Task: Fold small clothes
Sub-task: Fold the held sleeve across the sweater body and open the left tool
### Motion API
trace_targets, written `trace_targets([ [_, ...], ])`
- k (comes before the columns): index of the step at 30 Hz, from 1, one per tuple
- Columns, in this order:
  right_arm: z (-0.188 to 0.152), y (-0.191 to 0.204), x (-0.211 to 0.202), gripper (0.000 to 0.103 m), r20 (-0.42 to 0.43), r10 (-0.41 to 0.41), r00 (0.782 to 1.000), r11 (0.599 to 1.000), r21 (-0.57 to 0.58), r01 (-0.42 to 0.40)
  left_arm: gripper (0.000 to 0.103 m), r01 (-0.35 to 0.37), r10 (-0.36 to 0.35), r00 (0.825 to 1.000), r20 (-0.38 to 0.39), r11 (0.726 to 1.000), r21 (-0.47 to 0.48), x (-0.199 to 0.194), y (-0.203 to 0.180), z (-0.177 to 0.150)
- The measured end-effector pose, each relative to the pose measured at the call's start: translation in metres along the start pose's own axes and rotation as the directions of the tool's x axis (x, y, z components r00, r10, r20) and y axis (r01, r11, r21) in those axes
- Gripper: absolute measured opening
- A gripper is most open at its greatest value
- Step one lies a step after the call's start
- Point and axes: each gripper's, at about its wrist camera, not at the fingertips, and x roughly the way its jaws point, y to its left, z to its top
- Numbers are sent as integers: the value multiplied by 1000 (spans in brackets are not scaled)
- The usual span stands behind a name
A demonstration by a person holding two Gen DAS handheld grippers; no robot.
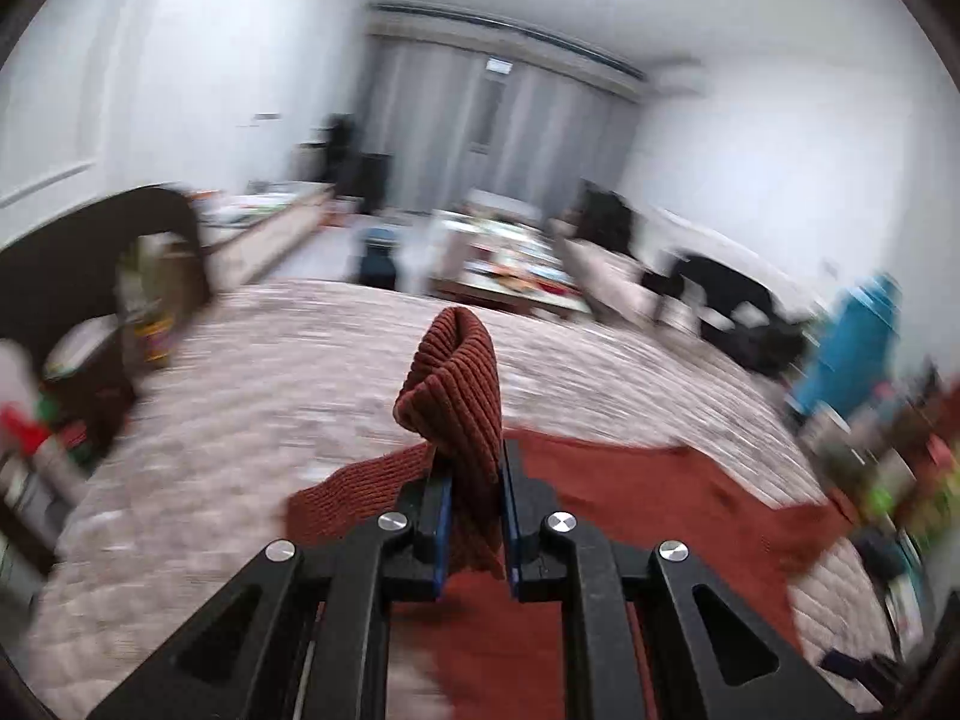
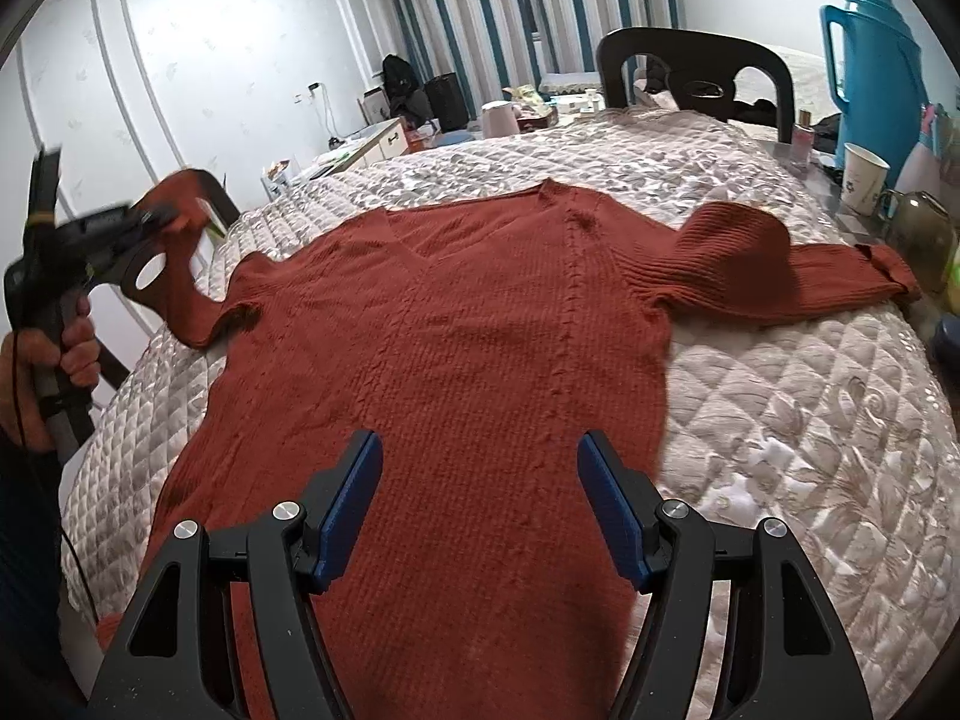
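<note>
Surface: a quilted cover [image 2: 780, 396], pale w/ floral stitching, spread over what looks like a table; it fills the lower half of both views. Dark chair back [image 2: 690, 69] at the far edge, upper right centre in the right wrist view. A blue thermos jug [image 2: 870, 72] stands at the upper right w/ a paper cup [image 2: 864, 177] just below it, among small clutter. Room beyond: white panelled wall on the left, striped curtains [image 2: 510, 18] top centre, low cabinet and cluttered tables in the background. Left wrist view is motion-blurred; ceiling light glares at the top.

The rust-red knit sweater [image 2: 456, 348] lies flat on the cover, front up, V-neck toward the far edge, body filling the centre of the right wrist view. Its sleeve at the right is bent across the cover, cuff near the right edge.

Left gripper [image 1: 474, 480]: jaws pinched tight on the cuff of the other sleeve [image 1: 453, 384], ribbed fabric sticking up between the blue pads. In the right wrist view it's at the left edge, lifted off the cover, sleeve hanging from it back to the shoulder; a hand [image 2: 54, 360] wraps the handle.

Right gripper [image 2: 480, 504]: bottom centre, tilted down over the sweater's lower body, jaws spread wide, nothing between them.
</note>
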Motion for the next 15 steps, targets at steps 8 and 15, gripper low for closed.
trace_targets([
  [8,-1,-26,-9,68,-8,8,1000,997,83,-8,16,345,-298,903,-310,932,108,69,-109,-60],
  [15,11,-42,-3,68,-17,159,987,973,171,-154,52,424,-388,875,-291,903,73,28,-91,-61],
])
